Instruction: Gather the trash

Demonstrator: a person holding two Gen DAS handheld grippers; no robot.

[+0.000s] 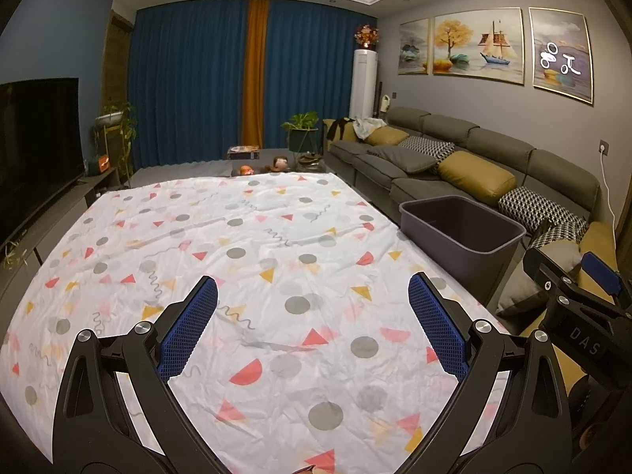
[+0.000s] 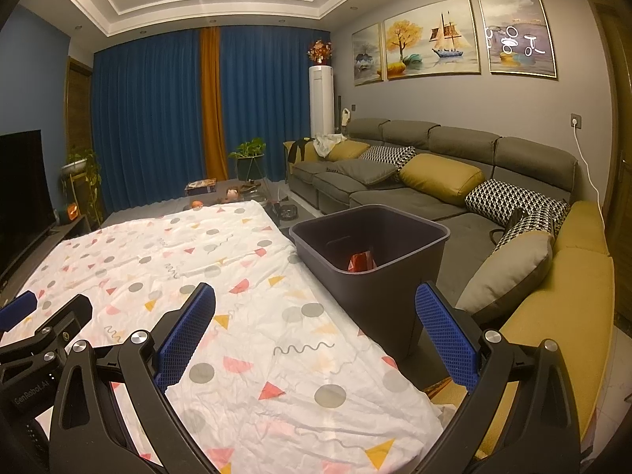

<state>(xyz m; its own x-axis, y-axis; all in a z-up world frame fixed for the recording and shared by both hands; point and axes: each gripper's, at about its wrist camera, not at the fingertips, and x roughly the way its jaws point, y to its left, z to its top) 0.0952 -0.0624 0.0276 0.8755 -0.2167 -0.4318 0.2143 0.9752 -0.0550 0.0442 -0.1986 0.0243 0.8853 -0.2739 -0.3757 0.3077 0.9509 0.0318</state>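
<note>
**Grippers spread wide over the patterned sheet**

Fingers of the left gripper [image 1: 312,288] stand far apart and hold nothing, blue pads bare above the white sheet [image 1: 237,245] printed with dots and triangles. The right gripper [image 2: 314,296] is likewise spread and empty, pointing across the sheet's right edge. Just beyond it, touching that edge, stands the dark bin [image 2: 371,237], with a red wrapper [image 2: 360,261] lying inside. Behind the bin runs the grey sofa [image 2: 434,193] with yellow and patterned cushions. Farther off hang blue curtains [image 1: 189,79], and a television [image 1: 35,138] sits at the left.
</note>
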